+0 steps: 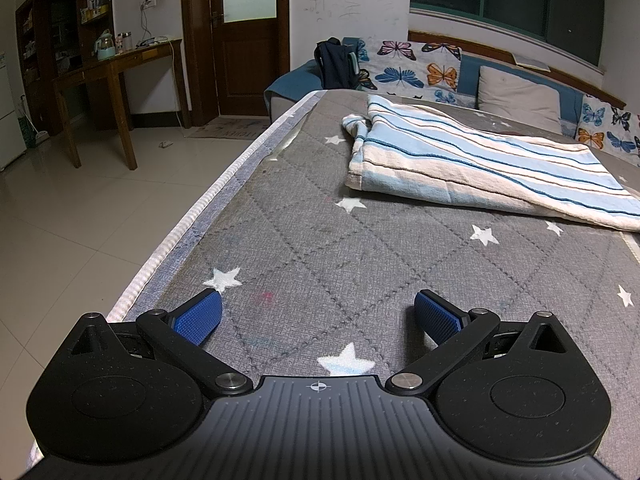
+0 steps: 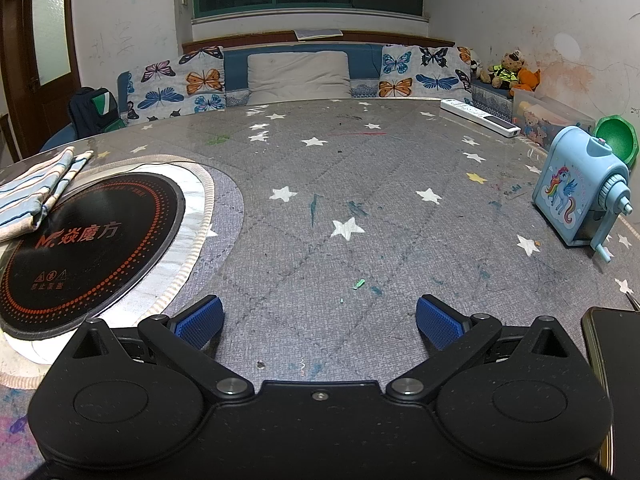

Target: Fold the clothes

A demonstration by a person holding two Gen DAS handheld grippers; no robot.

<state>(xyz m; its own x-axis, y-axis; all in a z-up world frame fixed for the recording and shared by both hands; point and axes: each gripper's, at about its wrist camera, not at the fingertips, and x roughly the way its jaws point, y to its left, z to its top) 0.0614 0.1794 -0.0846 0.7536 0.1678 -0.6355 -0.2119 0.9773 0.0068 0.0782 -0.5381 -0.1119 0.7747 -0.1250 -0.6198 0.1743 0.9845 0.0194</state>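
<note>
A striped white and blue cloth [image 1: 472,164] lies folded on the grey star-patterned table [image 1: 320,240], ahead and to the right of my left gripper [image 1: 318,312]. The left gripper is open and empty, low over the table near its left edge. In the right wrist view a corner of the same cloth [image 2: 36,196] shows at the far left, resting partly on a black round hotplate [image 2: 84,244]. My right gripper [image 2: 320,316] is open and empty over the bare table [image 2: 360,200], well to the right of the cloth.
A blue unicorn pencil sharpener [image 2: 580,196] stands at the right. A phone [image 2: 616,368] lies by the right gripper. A white power strip [image 2: 480,116] lies at the back right. A sofa with butterfly cushions [image 2: 180,80] lines the far side. The table's left edge [image 1: 192,228] drops to tiled floor.
</note>
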